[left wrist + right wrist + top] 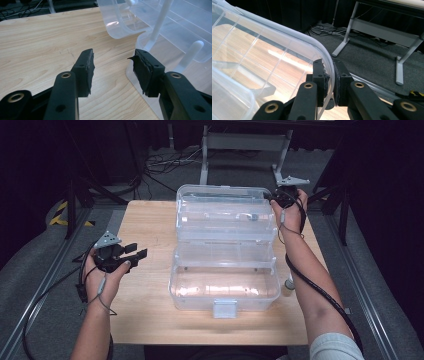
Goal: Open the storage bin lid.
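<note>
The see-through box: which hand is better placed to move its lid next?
The right tongs already pinch the rim of the lid. The left tongs hang open beside the box, holding nothing.

A light wooden table top (150,315) stands on grey carpeted floor (35,265). Beyond it, a grey metal frame with splayed feet (245,142) and tangled black cables (165,162) sit before dark walls. Yellow-and-black hazard tape (60,212) marks the floor at left.

No readable text, label, brand or number on anything; nothing legible.
</note>
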A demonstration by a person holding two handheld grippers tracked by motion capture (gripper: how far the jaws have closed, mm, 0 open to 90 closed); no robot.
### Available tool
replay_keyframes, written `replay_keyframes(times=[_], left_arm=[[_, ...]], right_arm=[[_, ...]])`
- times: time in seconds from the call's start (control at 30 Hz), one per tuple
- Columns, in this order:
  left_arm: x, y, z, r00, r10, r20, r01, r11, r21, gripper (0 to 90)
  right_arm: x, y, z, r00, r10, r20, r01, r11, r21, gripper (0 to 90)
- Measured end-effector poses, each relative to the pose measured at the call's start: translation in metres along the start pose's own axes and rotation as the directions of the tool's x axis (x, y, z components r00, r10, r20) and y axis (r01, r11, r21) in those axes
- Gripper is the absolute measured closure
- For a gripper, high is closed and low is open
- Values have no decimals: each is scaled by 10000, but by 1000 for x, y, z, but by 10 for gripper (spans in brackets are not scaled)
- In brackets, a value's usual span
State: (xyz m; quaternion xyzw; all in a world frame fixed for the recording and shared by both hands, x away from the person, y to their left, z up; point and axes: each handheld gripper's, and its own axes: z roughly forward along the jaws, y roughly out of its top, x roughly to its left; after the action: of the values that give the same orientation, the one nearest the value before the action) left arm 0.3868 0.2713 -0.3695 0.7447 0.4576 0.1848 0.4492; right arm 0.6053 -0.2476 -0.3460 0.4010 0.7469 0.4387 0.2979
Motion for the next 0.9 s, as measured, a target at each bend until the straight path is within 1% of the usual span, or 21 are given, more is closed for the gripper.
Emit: replay_keyframes(times=[0.23, 0.53, 0.83, 0.9], left_arm=[[1, -1, 1, 10000, -41, 18, 41, 10000, 53, 517], [4, -3, 2, 9999, -114, -69, 115, 9999, 93, 514], [6, -5, 3, 9998, -161, -78, 162, 9998, 117, 512], [6, -5, 3, 9998, -189, -81, 190, 9997, 120, 511]], right_arm=[[-3, -4, 5, 9998, 62, -180, -61, 10000, 8, 822], [-7, -8, 13, 9990, 203, -392, -194, 9995, 248, 820], [-10, -14, 20, 9975, 403, -580, -385, 9988, 317, 818], [-10, -14, 22, 9975, 382, -602, -359, 9986, 393, 818]])
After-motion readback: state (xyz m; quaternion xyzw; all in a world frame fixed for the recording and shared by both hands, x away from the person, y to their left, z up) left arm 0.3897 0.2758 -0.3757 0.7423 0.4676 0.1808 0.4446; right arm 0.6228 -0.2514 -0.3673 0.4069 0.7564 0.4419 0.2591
